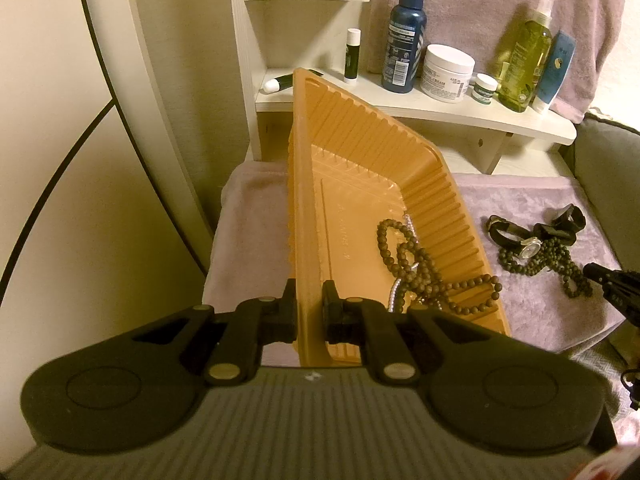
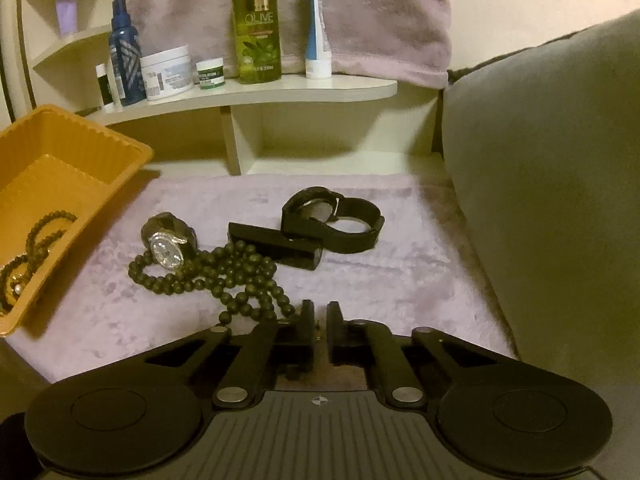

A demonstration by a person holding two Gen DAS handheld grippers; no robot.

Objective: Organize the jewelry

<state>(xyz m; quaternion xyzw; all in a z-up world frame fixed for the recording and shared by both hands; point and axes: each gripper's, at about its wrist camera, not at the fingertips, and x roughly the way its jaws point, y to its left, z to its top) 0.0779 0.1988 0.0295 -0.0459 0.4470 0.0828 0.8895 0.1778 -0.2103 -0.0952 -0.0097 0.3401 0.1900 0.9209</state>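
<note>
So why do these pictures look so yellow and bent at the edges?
Left wrist view: warm indoor light tints everything yellow, and the fisheye lens curves the shelf and darkens the corners. Right wrist view: same yellow cast, the shelf bows, and the silver watch face catches a bright glint.

Orange tray (image 1: 372, 184) is tilted up on its side edge, blocking the left half of the pink towel (image 2: 380, 280); its open side faces right. Between tray and grey cushion (image 2: 540, 200), the mid towel is cluttered: dark beads (image 2: 224, 276), silver watch (image 2: 166, 250), black box (image 2: 276, 246), black watch (image 2: 332, 216). Bare towel strips remain near right and along the back. Shelf (image 2: 280, 90) of bottles overhangs the rear.
</note>
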